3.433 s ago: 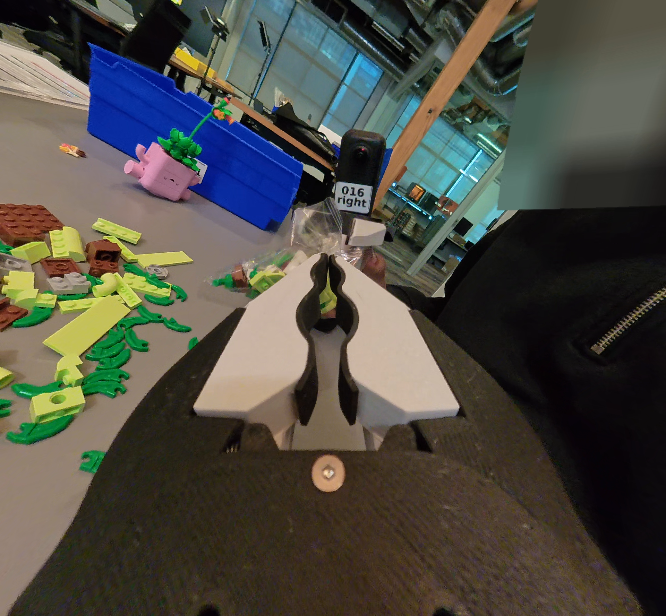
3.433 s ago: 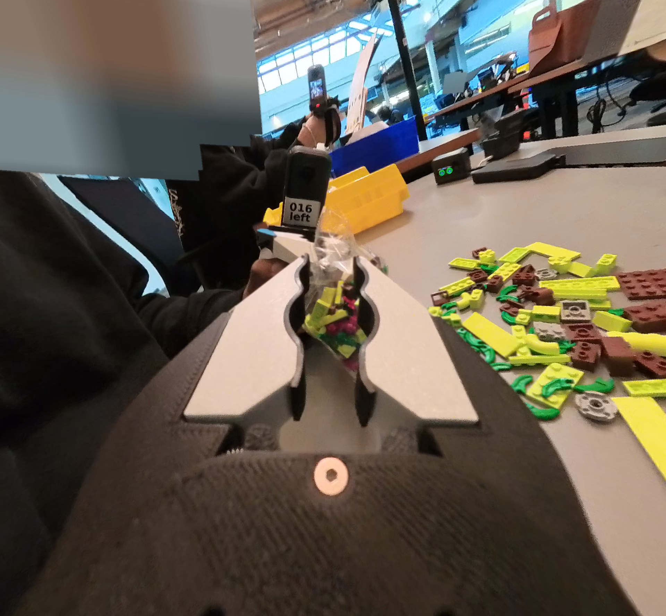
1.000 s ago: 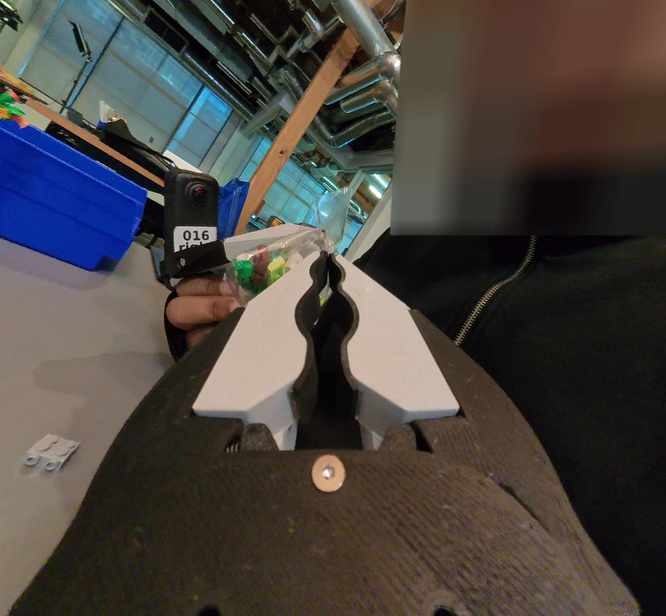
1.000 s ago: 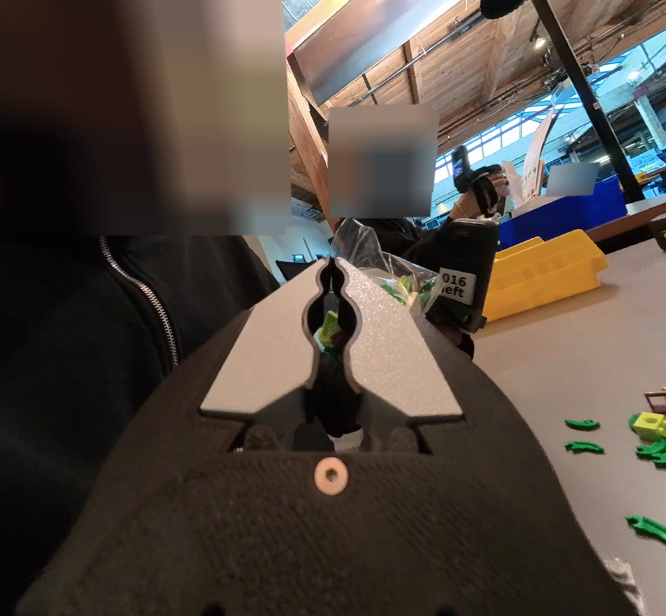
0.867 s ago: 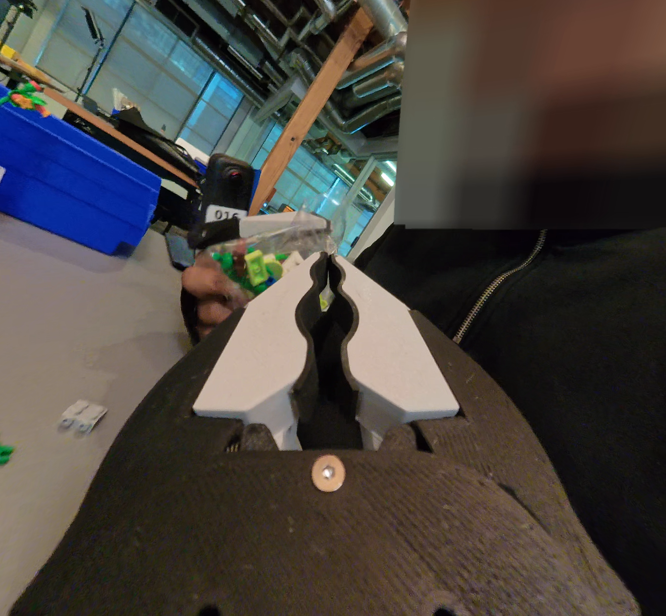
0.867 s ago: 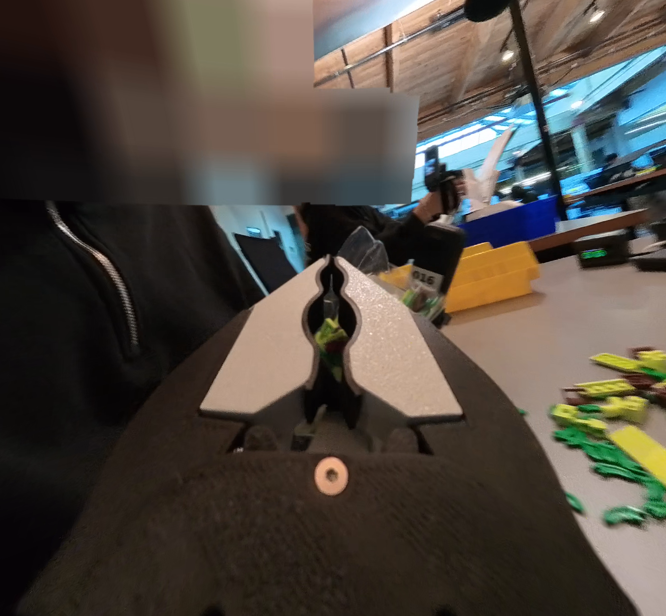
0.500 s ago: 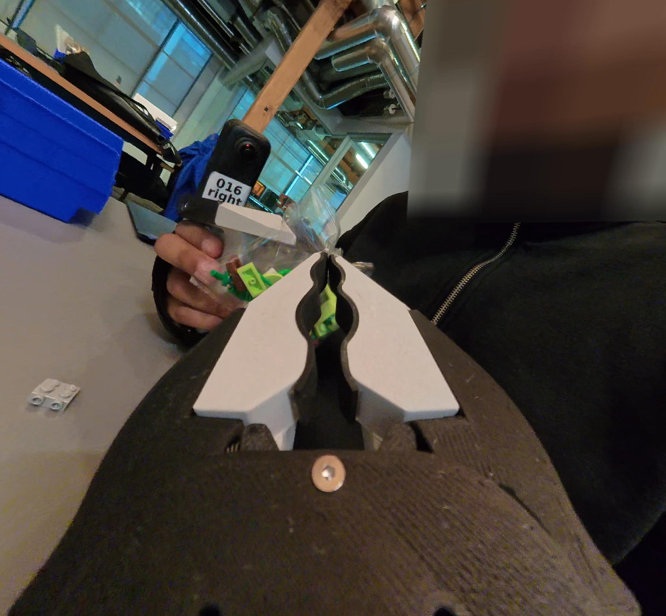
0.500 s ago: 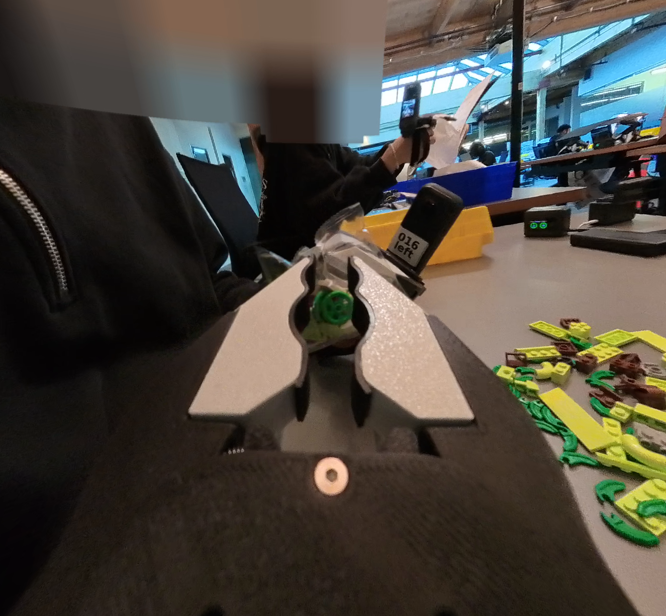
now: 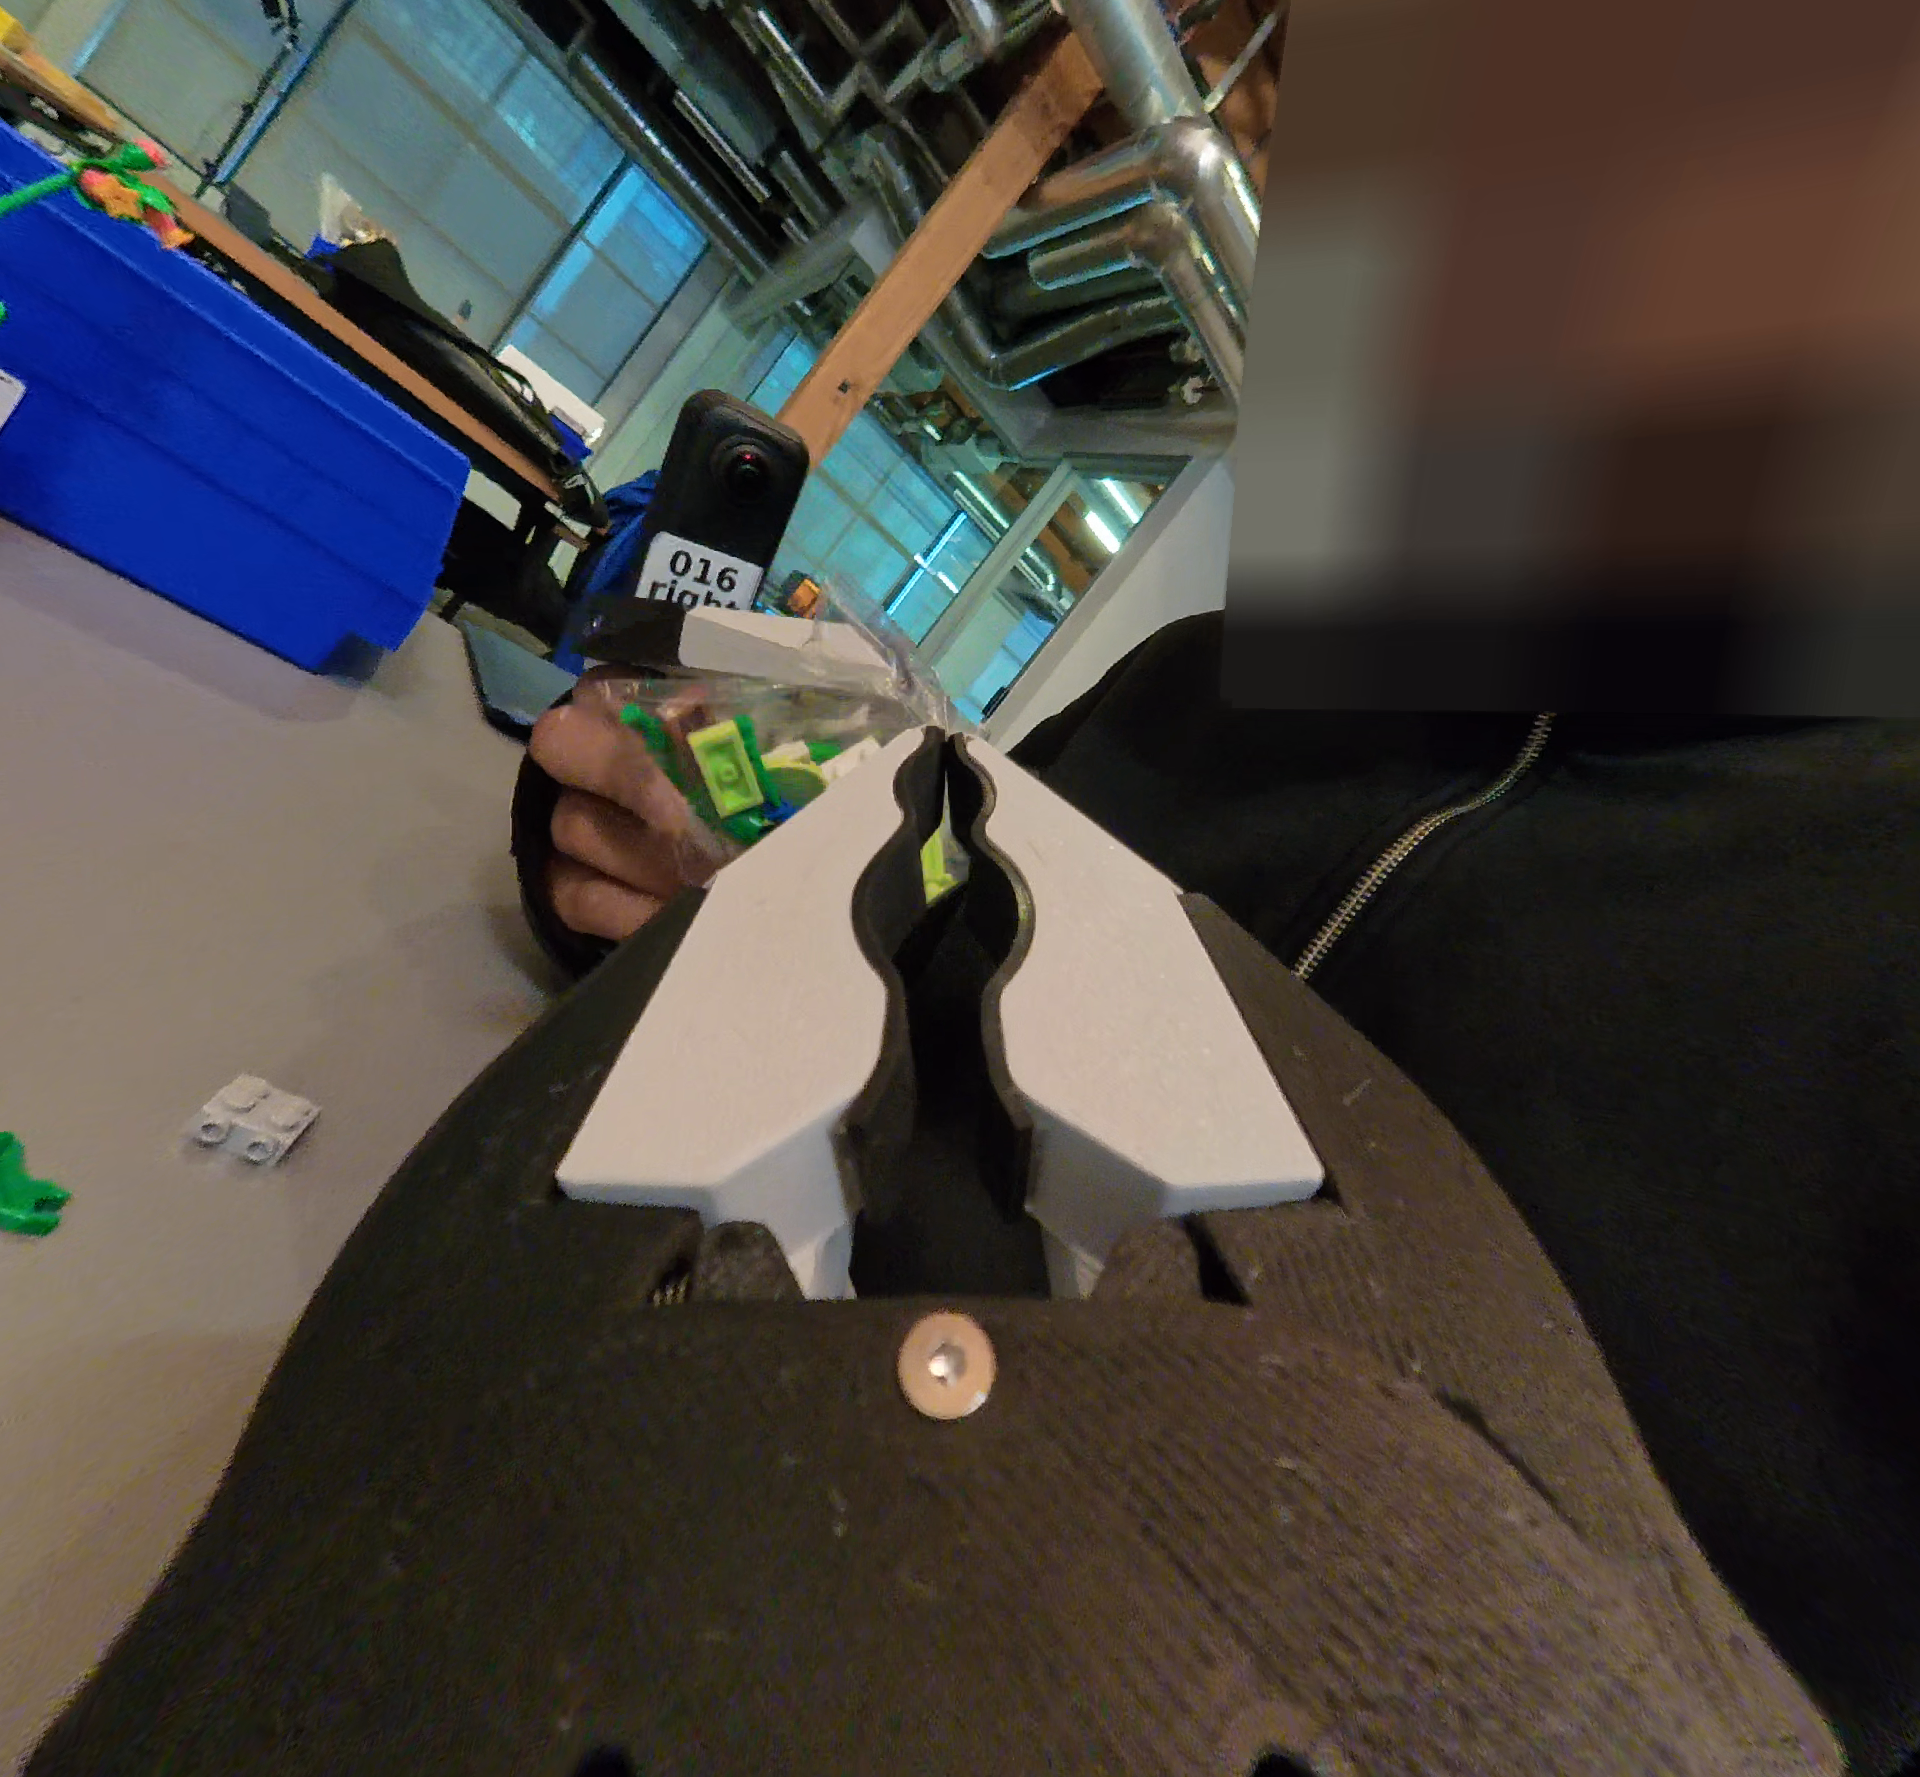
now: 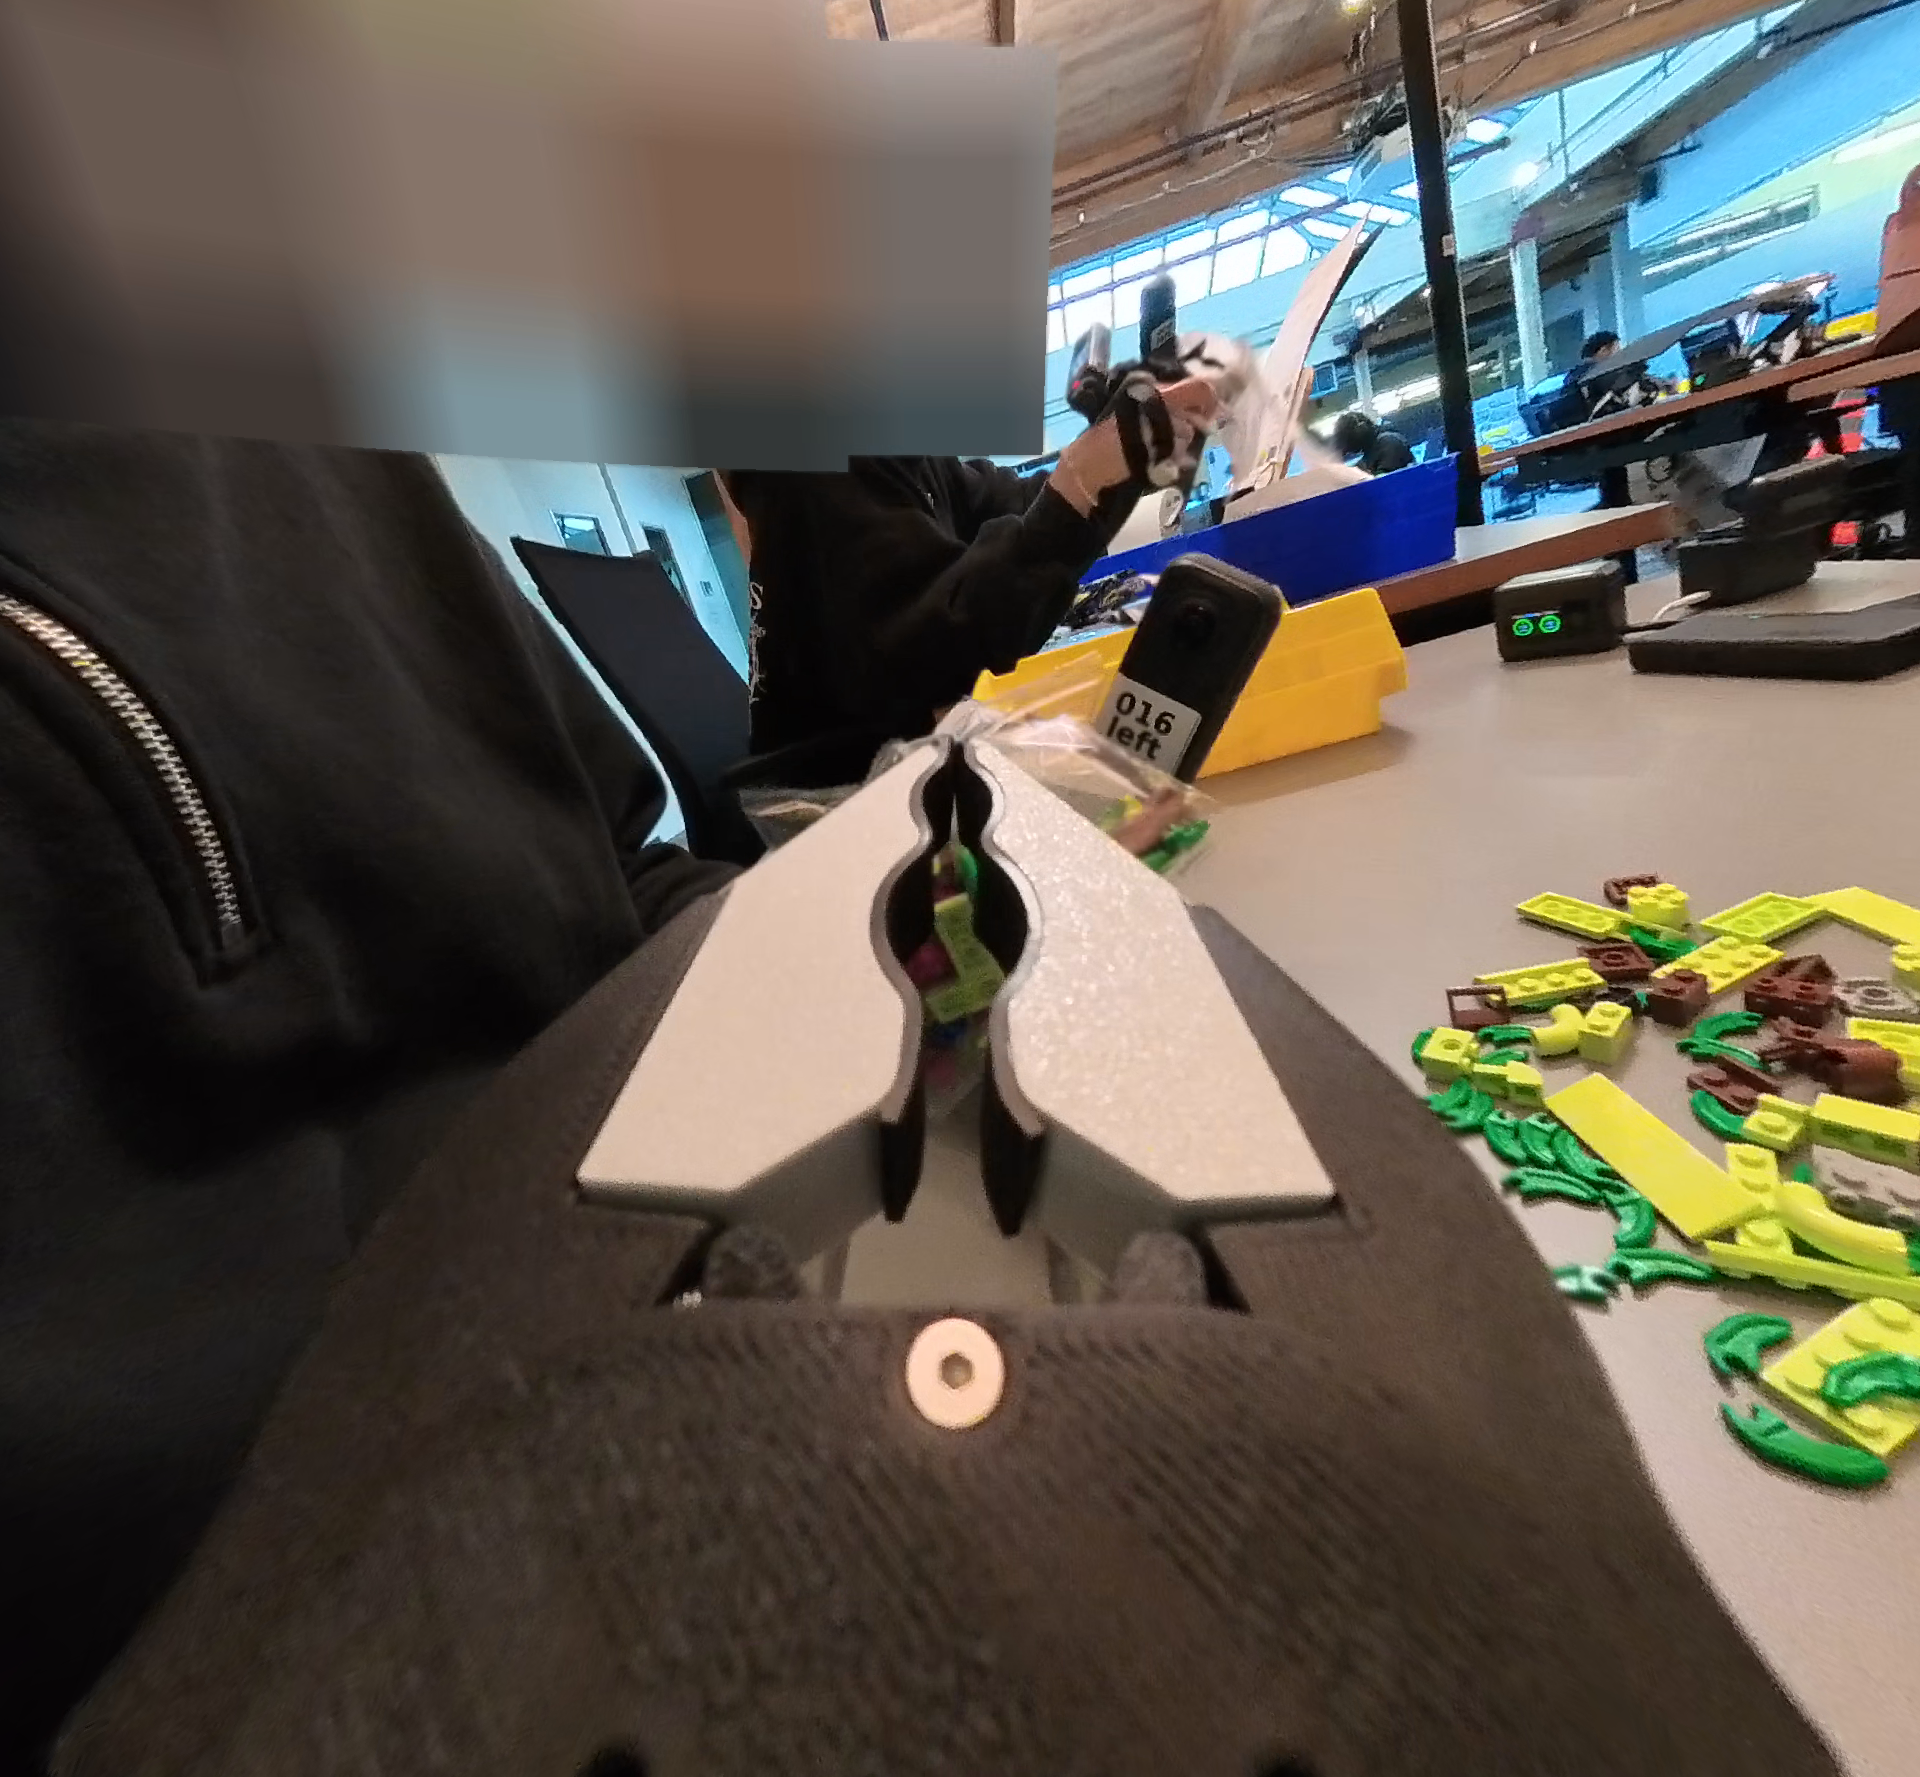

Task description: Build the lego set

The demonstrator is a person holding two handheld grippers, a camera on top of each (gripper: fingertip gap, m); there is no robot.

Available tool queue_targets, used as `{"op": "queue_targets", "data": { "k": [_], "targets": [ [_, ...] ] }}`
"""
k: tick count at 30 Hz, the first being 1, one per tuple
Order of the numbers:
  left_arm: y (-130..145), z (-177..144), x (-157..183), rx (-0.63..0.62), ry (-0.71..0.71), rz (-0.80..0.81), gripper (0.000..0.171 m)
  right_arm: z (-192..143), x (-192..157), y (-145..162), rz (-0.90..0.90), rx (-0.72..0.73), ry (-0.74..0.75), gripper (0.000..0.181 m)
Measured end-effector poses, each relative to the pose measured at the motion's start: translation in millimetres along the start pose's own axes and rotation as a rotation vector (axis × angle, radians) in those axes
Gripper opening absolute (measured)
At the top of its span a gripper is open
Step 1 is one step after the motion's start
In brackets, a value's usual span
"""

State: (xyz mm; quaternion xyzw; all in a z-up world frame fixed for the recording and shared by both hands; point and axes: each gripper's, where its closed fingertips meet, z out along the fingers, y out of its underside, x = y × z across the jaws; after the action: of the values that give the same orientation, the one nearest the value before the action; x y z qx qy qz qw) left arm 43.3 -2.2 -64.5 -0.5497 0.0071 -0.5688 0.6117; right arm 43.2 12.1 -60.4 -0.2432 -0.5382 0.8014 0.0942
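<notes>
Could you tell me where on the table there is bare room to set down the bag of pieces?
Bare grey table lies between the blue bin and the lone grey plate. The loose pieces crowd the other side.

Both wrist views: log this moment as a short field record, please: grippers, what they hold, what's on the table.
left gripper: shut on bag
right gripper: shut on bag
bag: clear plastic, holds small green, lime and brown pieces, pinched between both grippers above the table edge
table: grey
loose pieces: lime, green and brown, spread on the table
grey plate: lies alone on the table
blue bin: at the far side
yellow bin: behind the bag
</notes>
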Motion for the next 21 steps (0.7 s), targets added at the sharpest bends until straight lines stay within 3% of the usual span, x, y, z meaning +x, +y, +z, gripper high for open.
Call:
{"op": "queue_targets", "data": {
  "k": [9, 11, 13, 16, 21],
  "targets": [
    [-7, -1, 7, 0.06, 0.046, 0.012, 0.0, -5, 7, -12, 0.036, 0.096, 0.041, 0.0],
    [-20, -10, 16, 0.134, 0.102, -0.005, 0.0, -23, 17, -28, 0.072, 0.21, 0.078, 0.0],
    [-13, -12, 2, 0.085, -0.009, 0.04, 0.0, -26, 18, -29, 0.068, 0.188, 0.068, 0.0],
    [-23, -13, 13, 0.136, 0.041, 0.04, 0.0, -17, 14, -22, 0.009, 0.152, 0.096, 0.0],
    [-21, -18, 0, 0.127, -0.033, 0.052, 0.0, -18, 16, -22, 0.021, 0.143, 0.078, 0.0]
  ]
}}
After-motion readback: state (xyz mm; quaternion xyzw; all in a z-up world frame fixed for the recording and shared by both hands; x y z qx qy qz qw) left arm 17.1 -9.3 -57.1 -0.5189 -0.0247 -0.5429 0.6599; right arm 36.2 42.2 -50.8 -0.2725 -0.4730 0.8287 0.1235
